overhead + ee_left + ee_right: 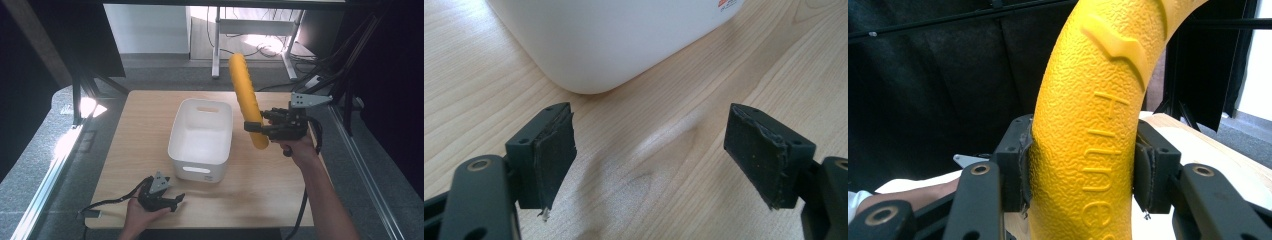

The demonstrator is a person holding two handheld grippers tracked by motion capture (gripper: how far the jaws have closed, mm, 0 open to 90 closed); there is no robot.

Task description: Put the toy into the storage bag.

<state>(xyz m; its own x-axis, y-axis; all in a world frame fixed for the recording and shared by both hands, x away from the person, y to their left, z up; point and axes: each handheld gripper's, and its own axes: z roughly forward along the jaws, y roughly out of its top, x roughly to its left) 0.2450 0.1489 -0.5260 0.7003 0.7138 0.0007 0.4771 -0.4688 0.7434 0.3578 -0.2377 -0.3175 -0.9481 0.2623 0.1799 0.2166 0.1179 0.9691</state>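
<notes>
Wooden table [260,190], right hand-held gripper [260,127] clamping yellow roller [246,95], left hand-held gripper [175,200] released.

The yellow foam tube [247,100] is long, curved and pebbled, with raised lettering along its side [1098,130]. It stands nearly upright in the air, leaning a little to the left at the top, clamped near its lower end. It hangs over the desk just right of the white bin [200,152], clear of its rim.
</notes>
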